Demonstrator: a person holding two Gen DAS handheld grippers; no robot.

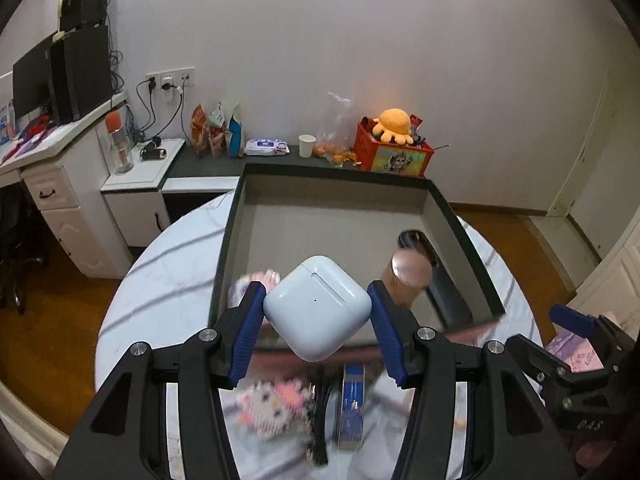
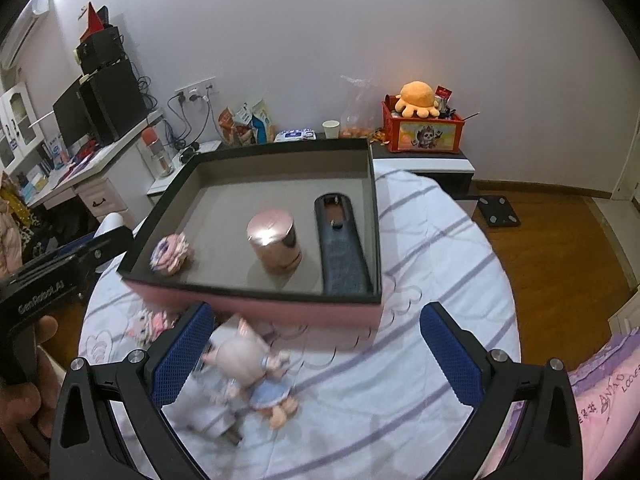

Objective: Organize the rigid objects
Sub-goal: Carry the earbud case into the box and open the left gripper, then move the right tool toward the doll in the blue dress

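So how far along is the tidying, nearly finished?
Partly. The box already holds a pink cylinder, a dark remote and a small flowery piece. The left gripper grips a white earbud case. A doll and a beaded cat remain outside; the right gripper is open.

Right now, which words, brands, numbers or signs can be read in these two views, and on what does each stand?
"GenRobot.AI": on the side of the left gripper, white letters, right wrist view.
Handwritten purple letters on the pink cloth at the right edge: too distorted to read surely.
Print on the wipes pack, the snack bags and the red box: too small or blurred.
No text shows on the white earbud case.
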